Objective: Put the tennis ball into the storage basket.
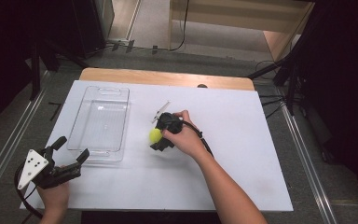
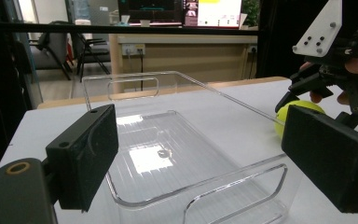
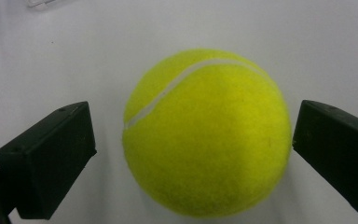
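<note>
Two grippers are over the white table [image 1: 242, 154]. On the left, the left gripper [image 1: 72, 149] is spread wide, holding nothing, just by the near end of the clear tray [image 1: 121, 95]. To the right, the right gripper [image 1: 157, 136] points down with its jaws apart on each side of the yellow tennis ball [image 3: 207, 133], not touching it.

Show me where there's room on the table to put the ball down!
The white table is bare to the right of the right tongs, and along the near edge between both arms. The clear plastic rectangular tray is empty inside too. It's crowded where the right tongs straddle the yellow-green fuzzy tennis ball, and by the left tongs at the tray's near end.
</note>
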Demonstrator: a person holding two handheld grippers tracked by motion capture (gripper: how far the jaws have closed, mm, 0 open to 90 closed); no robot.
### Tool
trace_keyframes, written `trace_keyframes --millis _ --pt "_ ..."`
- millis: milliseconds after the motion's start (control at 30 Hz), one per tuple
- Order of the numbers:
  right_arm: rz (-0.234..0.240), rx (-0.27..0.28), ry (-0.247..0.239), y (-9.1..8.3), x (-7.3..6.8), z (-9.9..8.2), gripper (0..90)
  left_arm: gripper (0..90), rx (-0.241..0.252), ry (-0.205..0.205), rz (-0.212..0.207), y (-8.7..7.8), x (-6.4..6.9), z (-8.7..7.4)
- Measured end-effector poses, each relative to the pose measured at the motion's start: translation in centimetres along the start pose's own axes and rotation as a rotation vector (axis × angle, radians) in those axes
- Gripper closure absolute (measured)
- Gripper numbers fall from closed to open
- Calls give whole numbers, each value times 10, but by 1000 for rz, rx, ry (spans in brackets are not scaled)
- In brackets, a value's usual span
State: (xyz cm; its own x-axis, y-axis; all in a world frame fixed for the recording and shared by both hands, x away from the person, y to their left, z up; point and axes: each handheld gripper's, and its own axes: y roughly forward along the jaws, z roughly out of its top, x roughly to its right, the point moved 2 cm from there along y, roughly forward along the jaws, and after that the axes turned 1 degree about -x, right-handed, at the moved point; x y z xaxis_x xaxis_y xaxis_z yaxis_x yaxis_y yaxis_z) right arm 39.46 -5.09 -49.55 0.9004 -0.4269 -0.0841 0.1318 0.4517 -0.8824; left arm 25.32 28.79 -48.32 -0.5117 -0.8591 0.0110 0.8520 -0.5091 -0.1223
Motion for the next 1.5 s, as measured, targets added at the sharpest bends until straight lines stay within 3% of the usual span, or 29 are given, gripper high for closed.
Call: trace_keyframes --millis 67,300,567,833,1033,1500 --pt "0 4 -12 2 0 1 44 113 0 -1 0 0 0 0" --pt "-8 -11 -19 5 -1 1 75 113 0 0 -1 0 0 0" --pt "-23 -19 -9 4 0 1 230 113 1 -4 0 0 0 0" --pt "-32 -20 -24 2 0 1 234 113 0 -3 1 0 0 0" --pt "-3 -5 -15 -1 -2 4 234 113 0 -5 2 0 0 0" --pt "10 21 -29 -10 -6 12 235 113 0 -5 1 0 0 0"
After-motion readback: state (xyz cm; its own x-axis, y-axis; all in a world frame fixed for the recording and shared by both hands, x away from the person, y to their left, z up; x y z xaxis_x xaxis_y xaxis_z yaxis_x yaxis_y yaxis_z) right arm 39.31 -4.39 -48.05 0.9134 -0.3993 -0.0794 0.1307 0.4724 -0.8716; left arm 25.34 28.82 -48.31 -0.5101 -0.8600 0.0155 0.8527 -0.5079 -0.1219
